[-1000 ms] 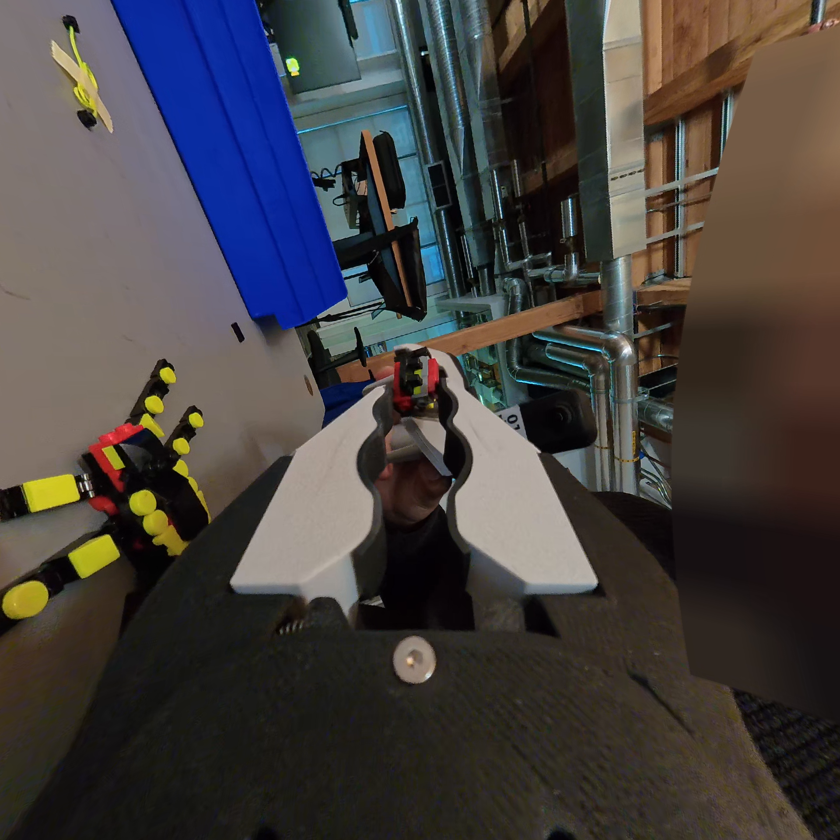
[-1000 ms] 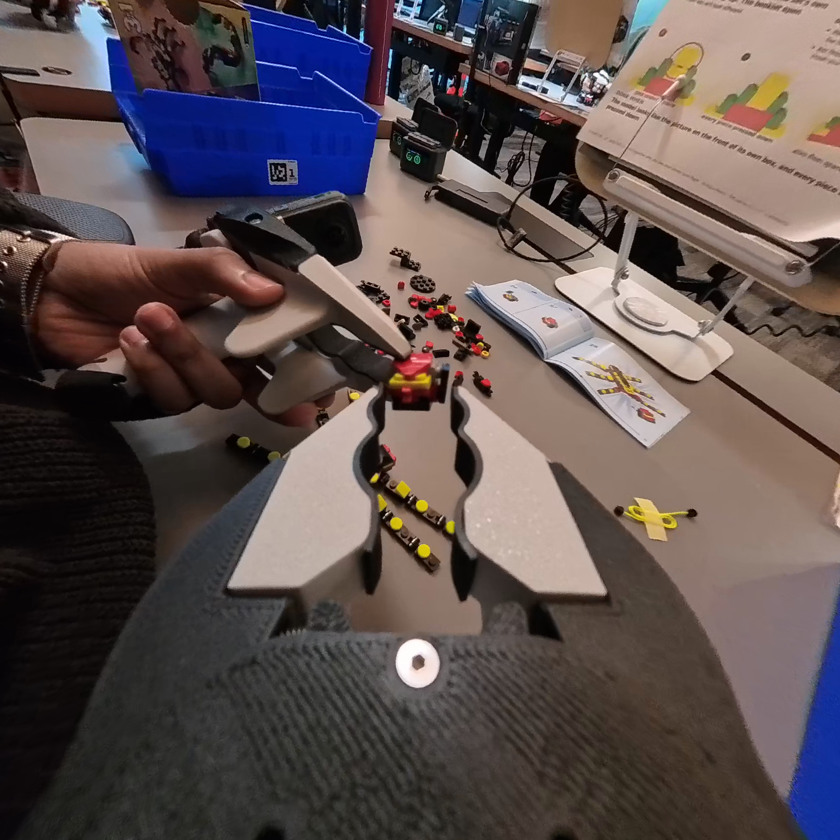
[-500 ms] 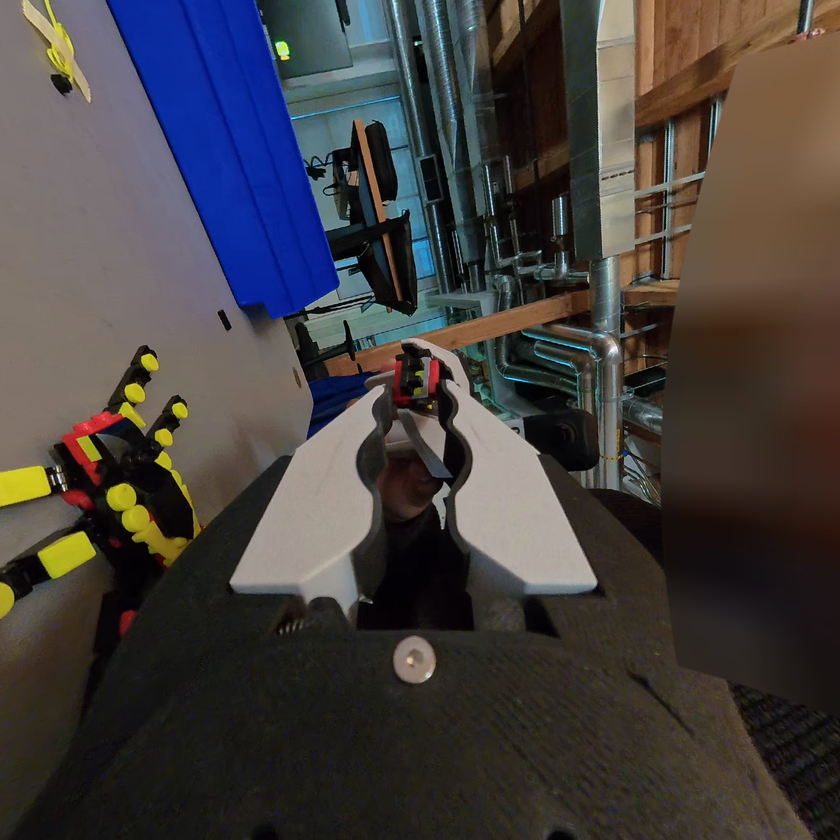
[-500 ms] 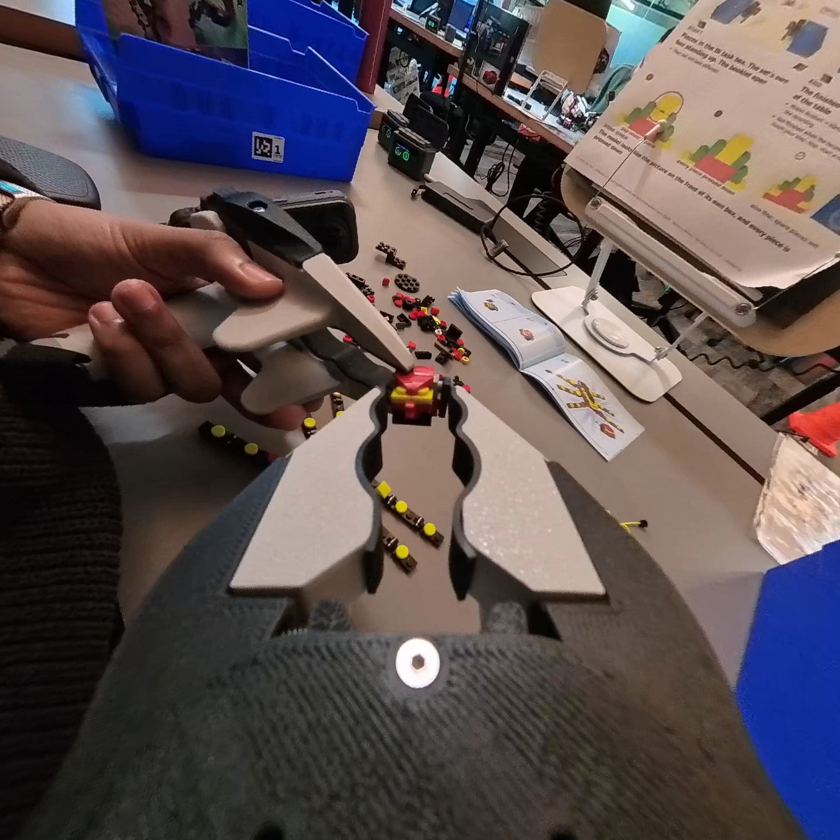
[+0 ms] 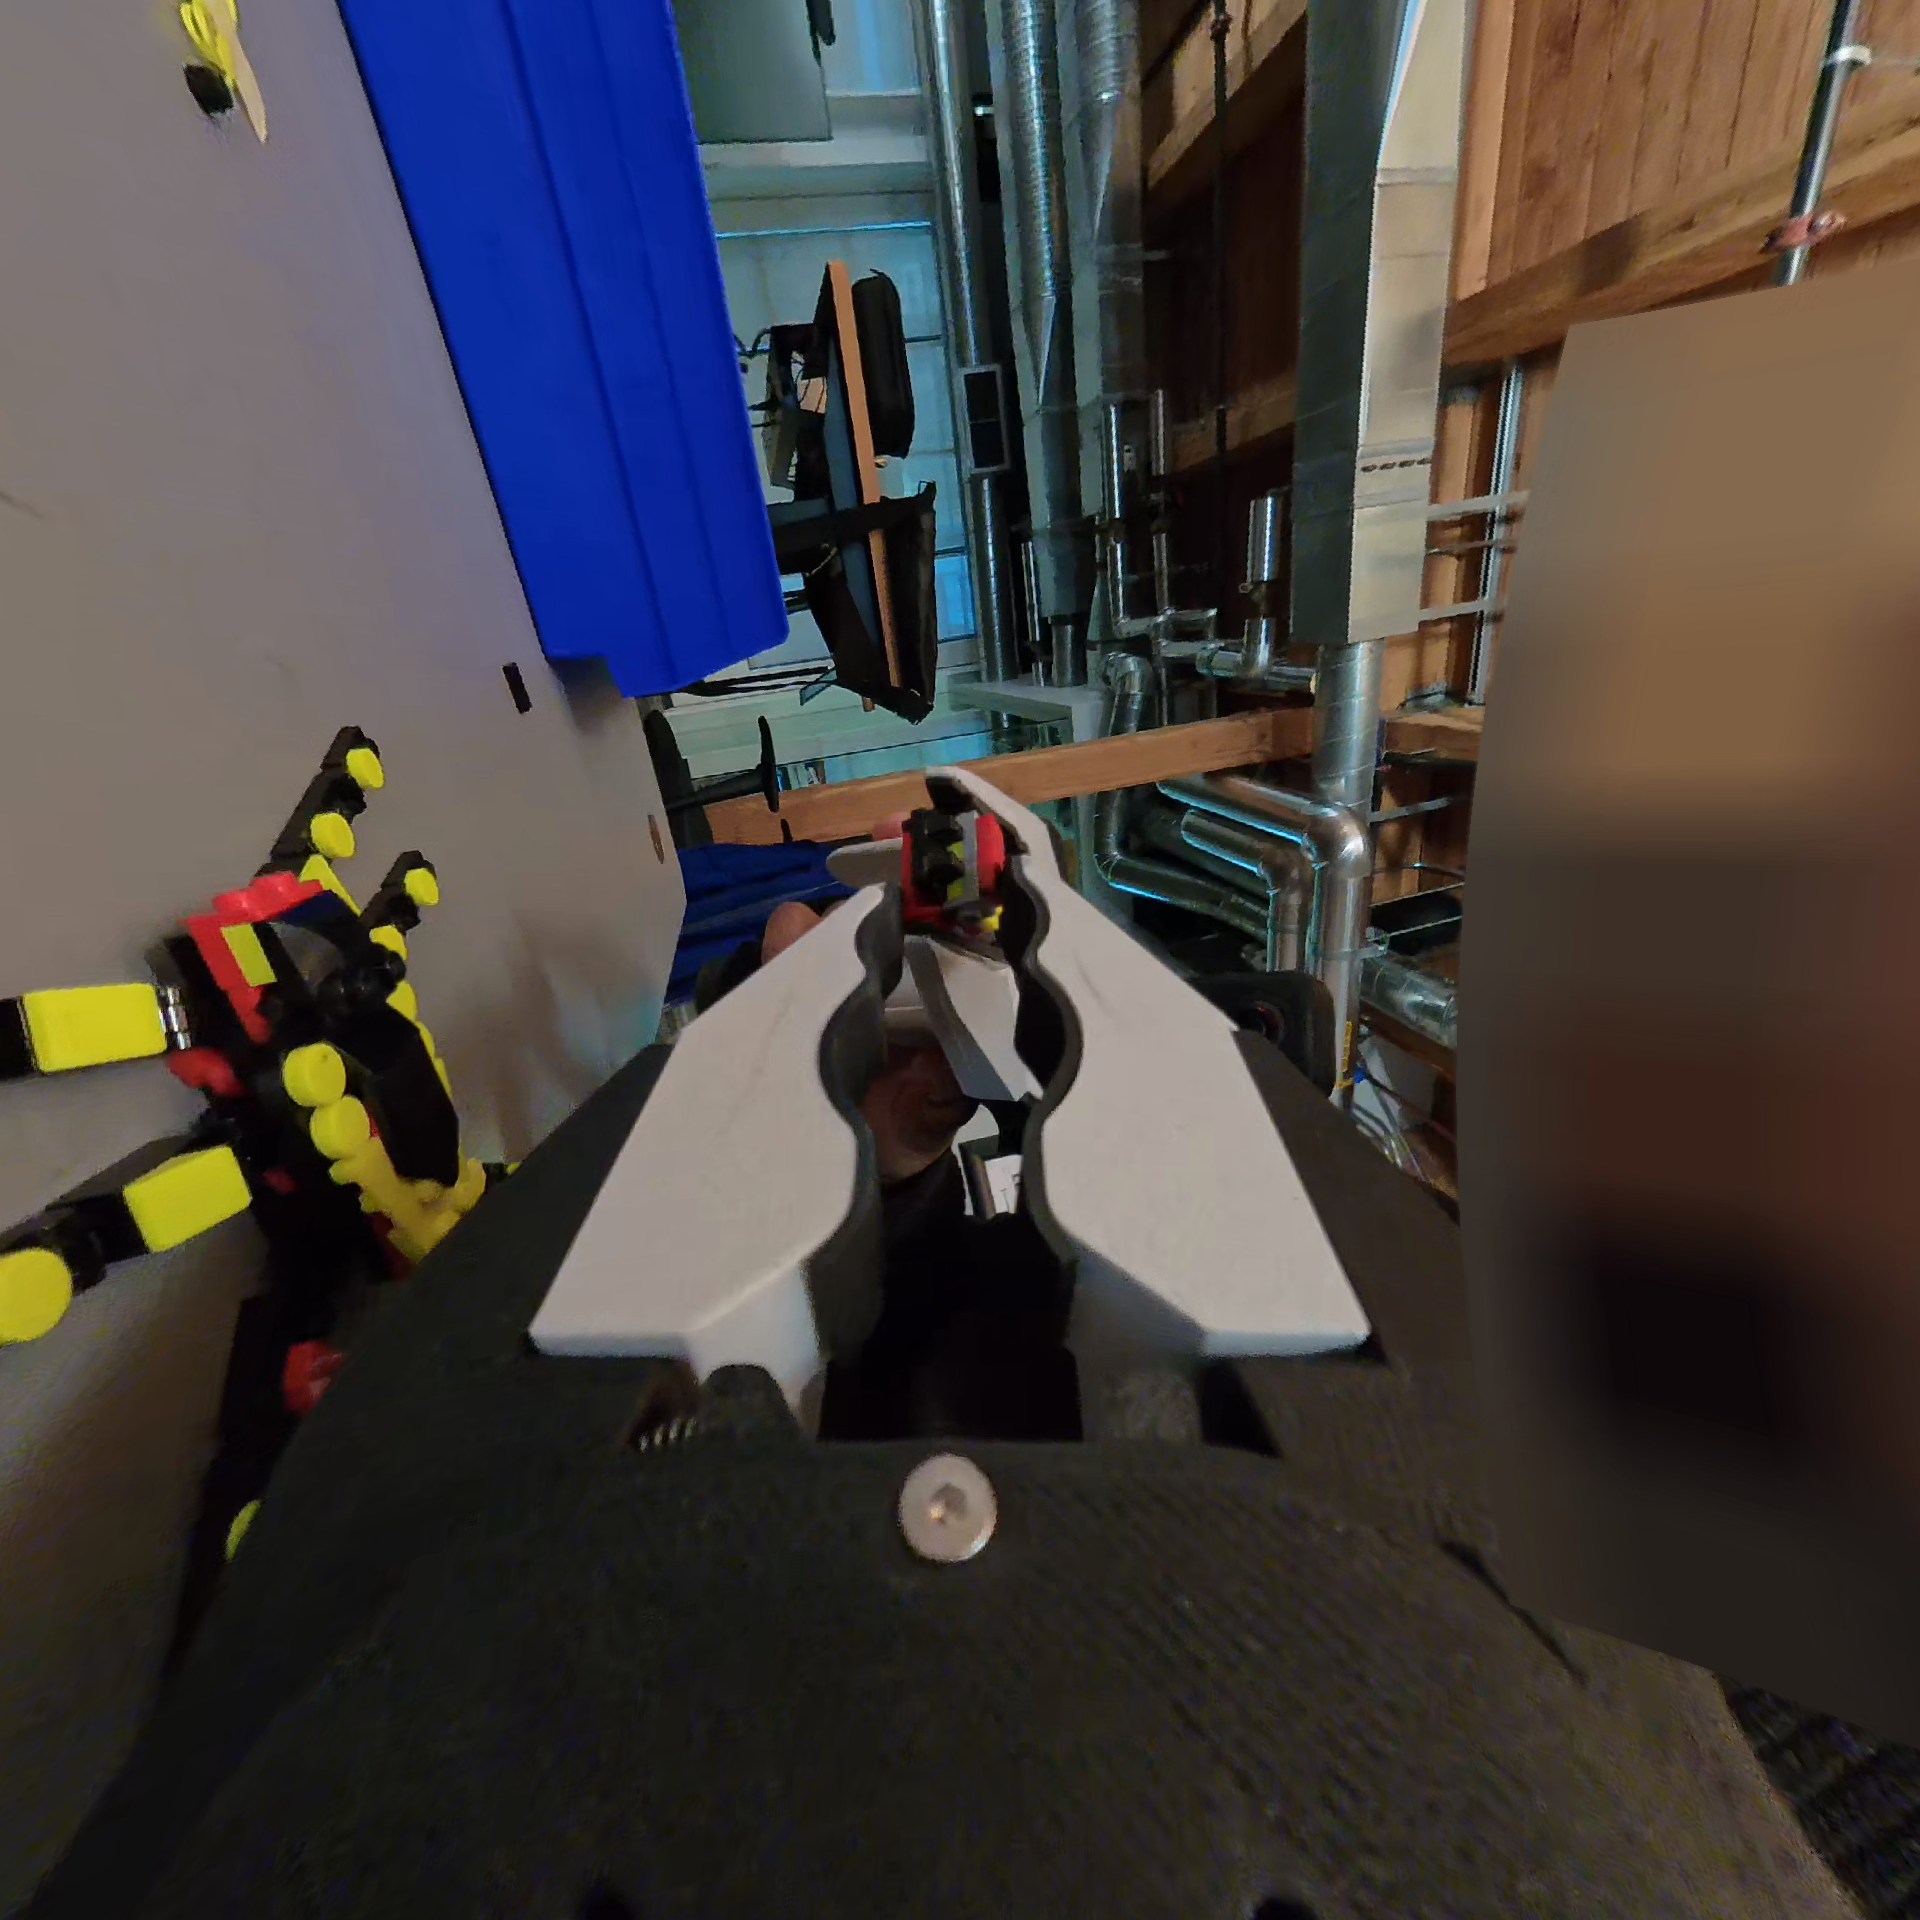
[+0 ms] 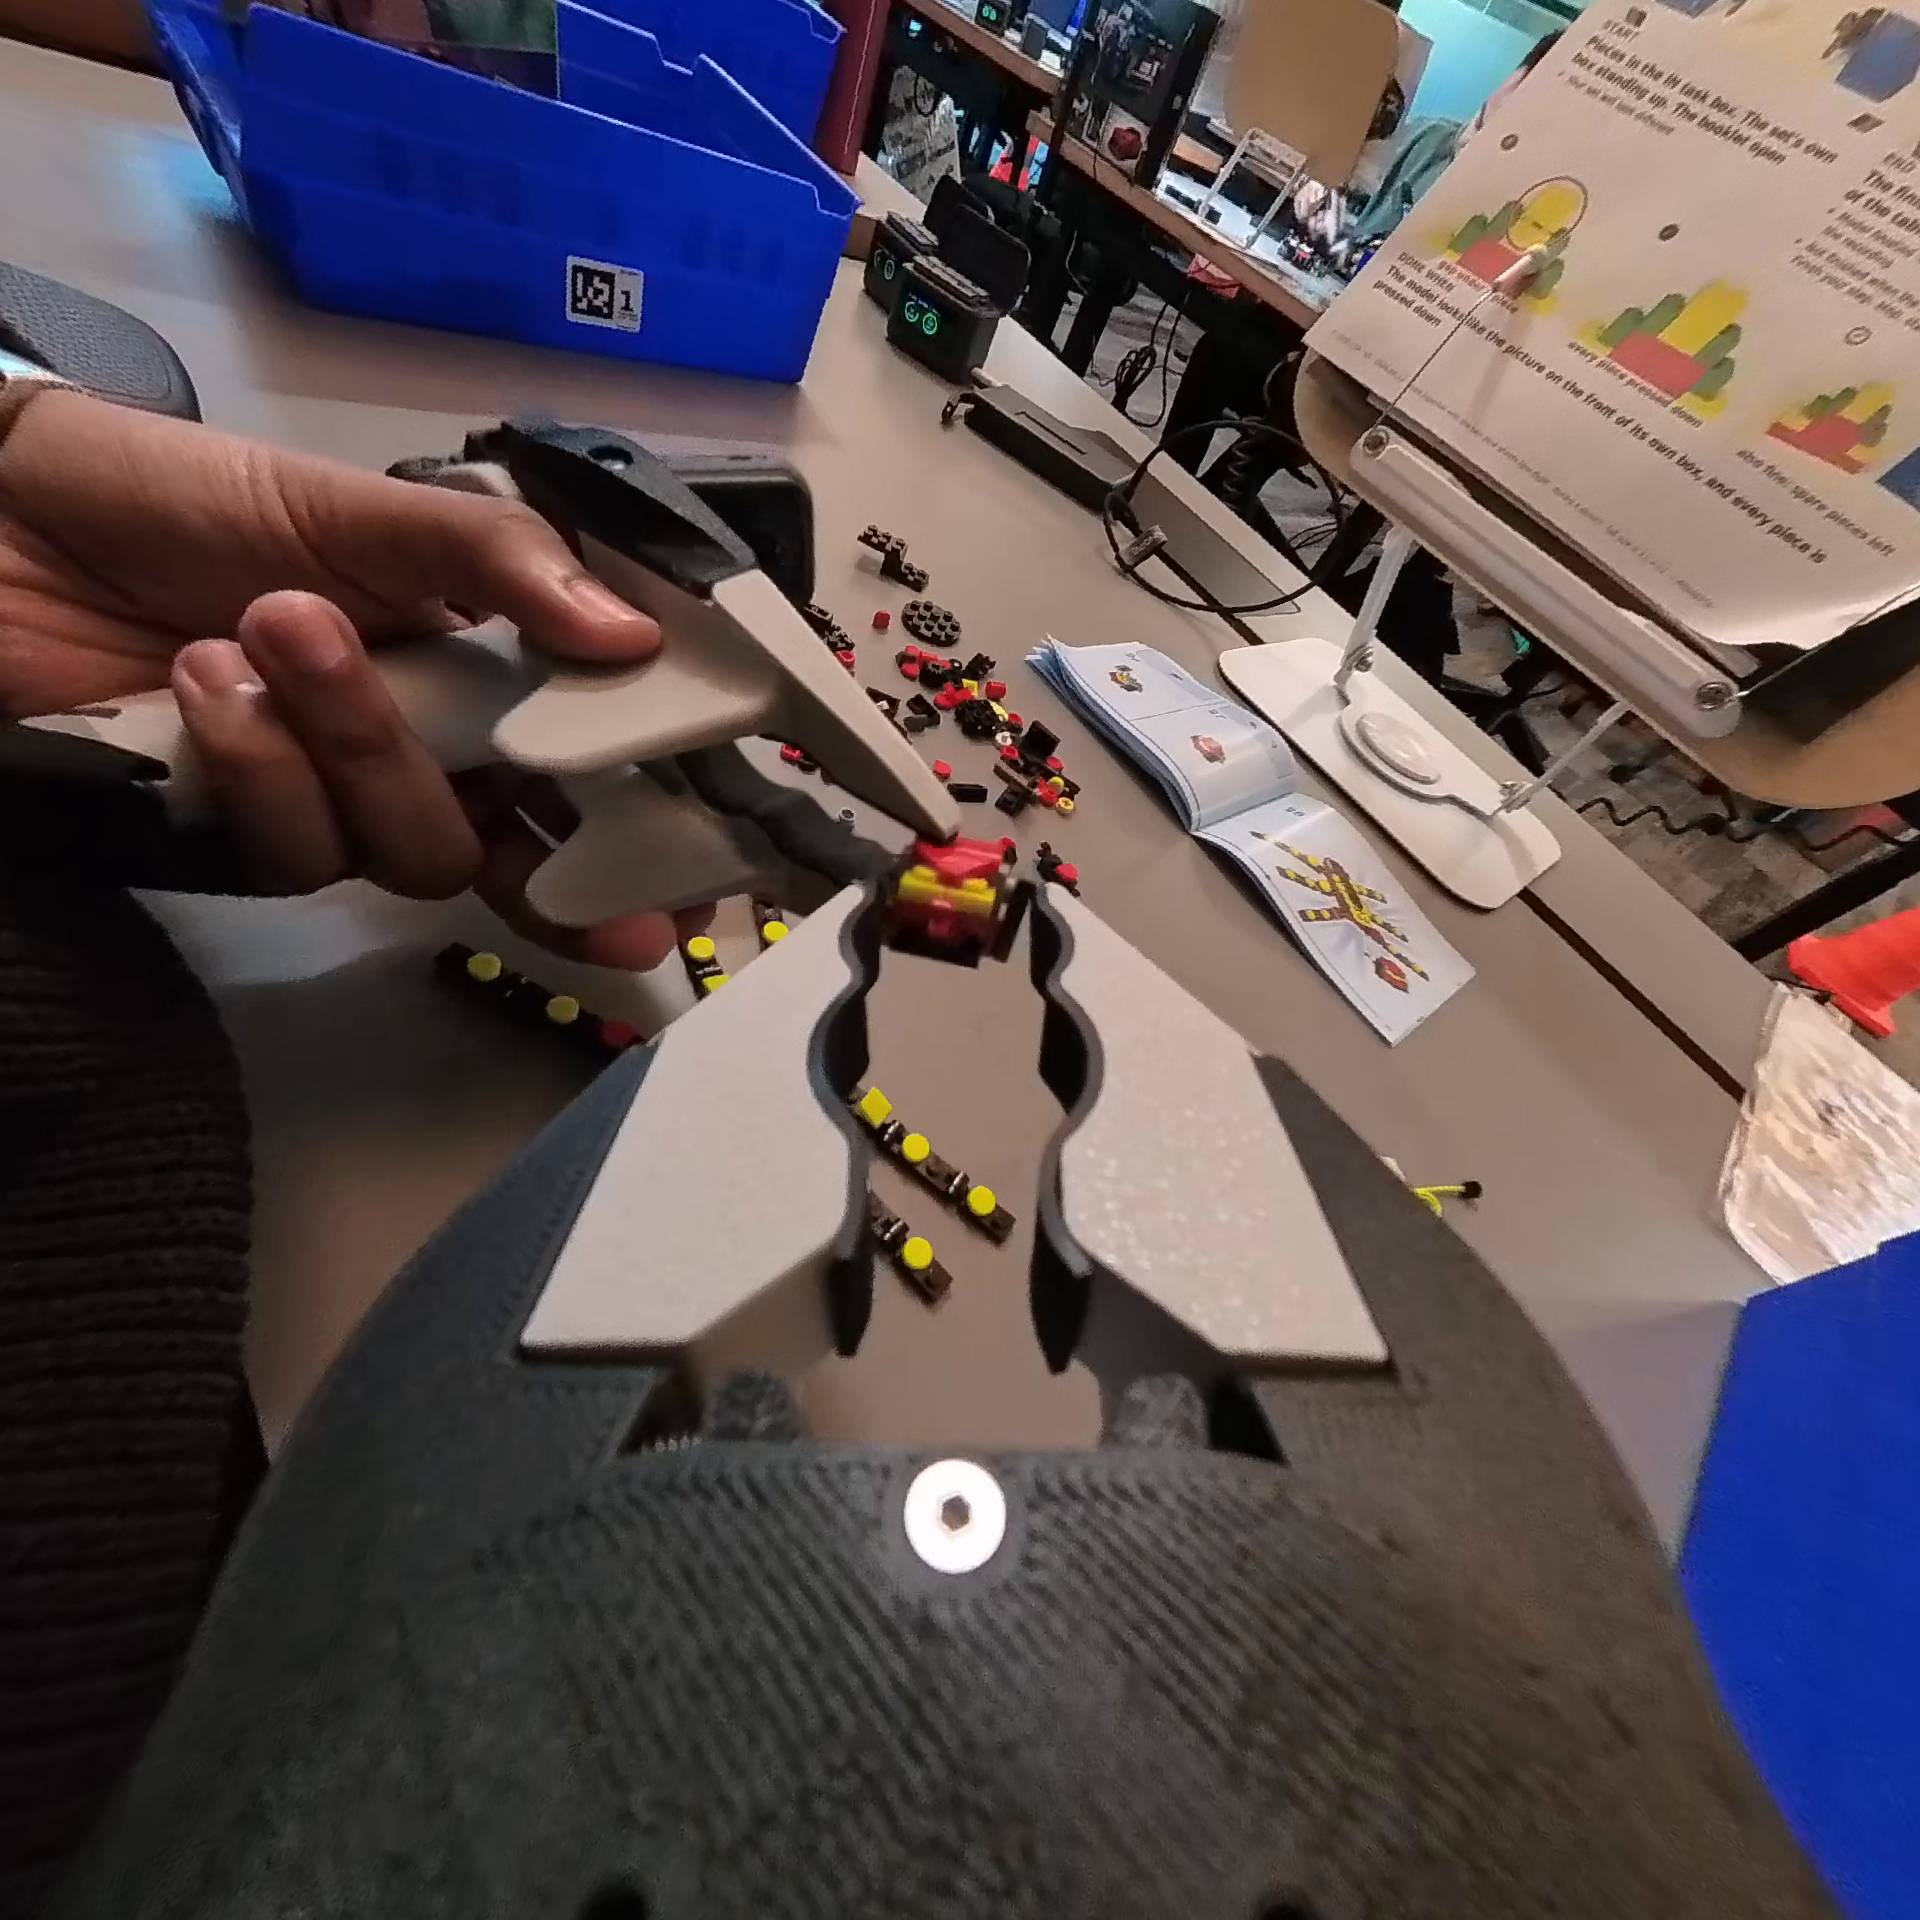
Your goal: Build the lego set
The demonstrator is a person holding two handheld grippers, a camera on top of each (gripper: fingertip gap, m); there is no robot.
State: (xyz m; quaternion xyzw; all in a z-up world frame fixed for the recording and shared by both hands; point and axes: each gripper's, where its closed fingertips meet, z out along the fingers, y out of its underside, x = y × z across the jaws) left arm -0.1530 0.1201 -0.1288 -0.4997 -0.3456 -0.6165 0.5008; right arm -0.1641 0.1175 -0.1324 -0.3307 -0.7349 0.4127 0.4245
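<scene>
A small red, yellow and black lego assembly [image 6: 951,896] is held in the air between both grippers. My right gripper [image 6: 951,920] is shut on its two sides. My left gripper [image 6: 914,847], held by a hand, comes in from the left and pinches it from above and below. In the left wrist view the left gripper [image 5: 951,873] is shut on the same assembly [image 5: 935,868], with a finger of the right gripper [image 5: 977,1023] showing behind. A partly built black, red and yellow model with studded legs [image 5: 301,1039] lies on the table.
Loose small pieces [image 6: 966,707] and black strips with yellow studs [image 6: 935,1174] lie on the grey table [image 6: 1195,1039]. An open instruction booklet [image 6: 1247,810], a document stand [image 6: 1403,769], a blue bin [image 6: 520,208], a clear bag [image 6: 1818,1143] and another blue bin [image 6: 1818,1507] surround them. My left and right fingertips are right by each other.
Both grippers stay shut on the small assembly. The right wrist view has swung a little to the right, so the table things have shifted left. The hold looks unchanged.
</scene>
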